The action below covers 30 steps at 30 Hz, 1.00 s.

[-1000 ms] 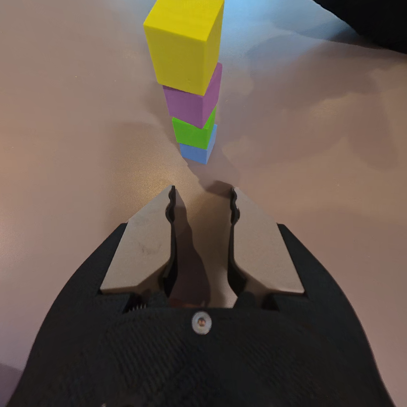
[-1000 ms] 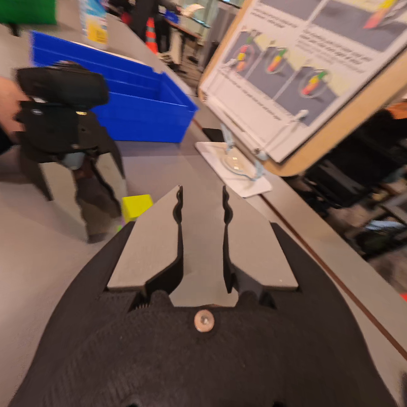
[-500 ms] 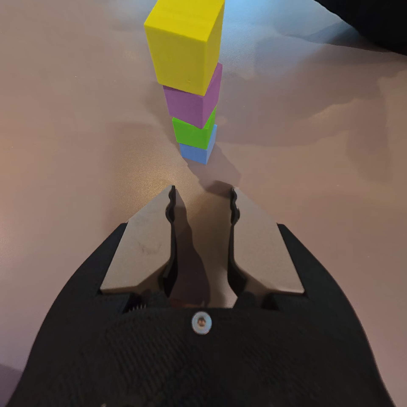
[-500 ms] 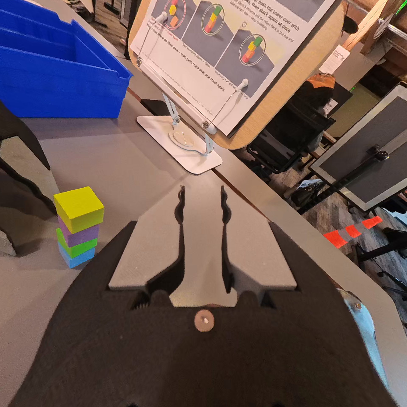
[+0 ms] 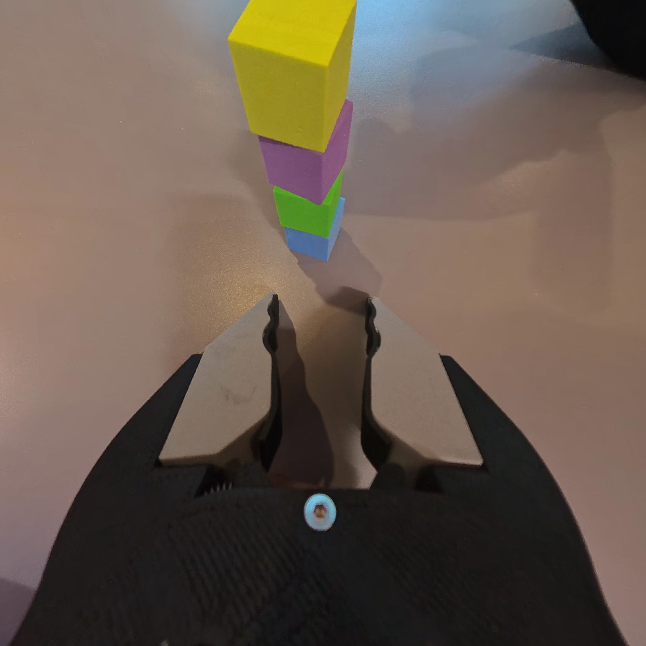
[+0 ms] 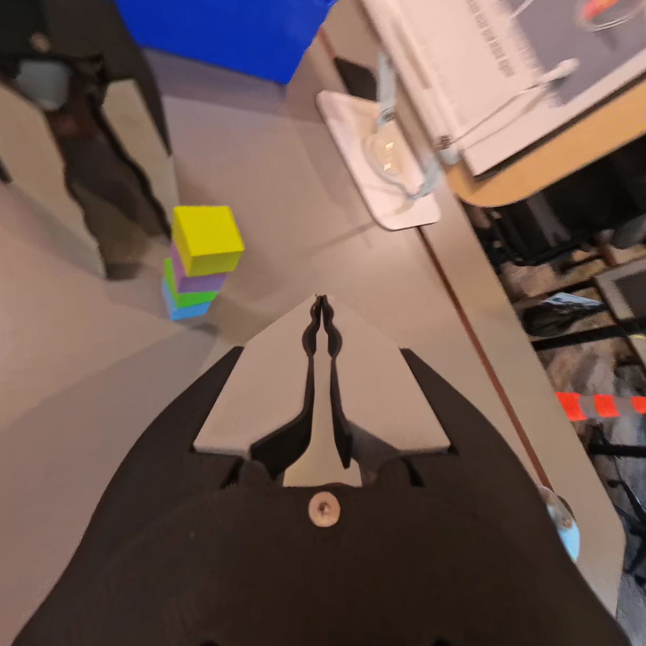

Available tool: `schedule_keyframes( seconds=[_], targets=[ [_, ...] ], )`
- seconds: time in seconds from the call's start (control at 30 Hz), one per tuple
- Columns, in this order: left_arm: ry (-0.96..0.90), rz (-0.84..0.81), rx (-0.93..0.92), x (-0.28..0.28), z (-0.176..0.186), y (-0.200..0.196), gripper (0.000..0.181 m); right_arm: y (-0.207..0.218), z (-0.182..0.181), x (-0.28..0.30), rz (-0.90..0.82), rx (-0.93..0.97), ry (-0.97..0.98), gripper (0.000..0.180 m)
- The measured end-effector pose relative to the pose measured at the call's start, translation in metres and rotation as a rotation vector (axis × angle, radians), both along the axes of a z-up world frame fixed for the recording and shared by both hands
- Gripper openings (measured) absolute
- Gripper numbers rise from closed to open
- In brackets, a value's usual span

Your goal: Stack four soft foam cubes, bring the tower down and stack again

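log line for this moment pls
tower: four cubes stacked, standing | left gripper: open, empty, facing tower | right gripper: shut, empty, beside tower | next: topple

Warm, dim light falls on the tabletop, with soft shadows and bluish glare far off. The right wrist view is motion-blurred, edges stretched.

Four cubes stand in one tower on the counter: the bottom cube on the surface, the second cube on it, the third cube above, the top cube uppermost, each a little askew. The left tongs hang over the counter just before the tower, apart from it. The right tongs sit right of the tower. A bin lies behind, a stand's base plate to the right rear
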State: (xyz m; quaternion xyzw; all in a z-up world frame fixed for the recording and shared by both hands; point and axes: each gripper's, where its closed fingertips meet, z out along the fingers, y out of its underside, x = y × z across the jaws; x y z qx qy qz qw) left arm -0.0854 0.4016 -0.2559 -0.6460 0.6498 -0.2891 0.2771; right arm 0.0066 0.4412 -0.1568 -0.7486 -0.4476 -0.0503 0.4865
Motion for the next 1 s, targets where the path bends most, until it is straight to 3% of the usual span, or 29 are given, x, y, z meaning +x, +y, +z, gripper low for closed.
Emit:
schedule_keyframes(
  seconds=[0.23,0.43,0.53,0.67,0.77,0.87,1.0],
  targets=[
    [0.000,0.000,-0.001,0.000,0.000,0.000,0.048,-0.064,-0.055,-0.035,0.346,-0.346,-0.128,0.000],
    [0.000,0.000,0.000,0.000,0.000,0.000,0.048,-0.121,-0.043,-0.077,0.665,-0.466,0.024,0.000],
    [0.000,0.000,-0.001,0.000,0.000,0.000,0.048,-0.134,-0.038,-0.088,0.741,-0.520,0.094,0.000],
    [0.000,0.001,0.000,0.000,0.000,0.000,0.048,-0.121,-0.067,-0.088,0.673,-0.585,0.035,0.000],
    [0.000,0.001,0.001,0.000,0.000,0.000,0.048,-0.062,-0.073,-0.084,0.411,-0.436,0.050,0.000],
    [0.000,0.001,0.001,0.000,0.000,0.000,0.048,-0.020,-0.064,-0.062,0.200,-0.331,0.087,0.000],
    [0.000,0.001,0.000,0.000,0.000,0.000,0.048,-0.016,-0.031,-0.053,0.204,-0.215,0.195,0.000]
  ],
)
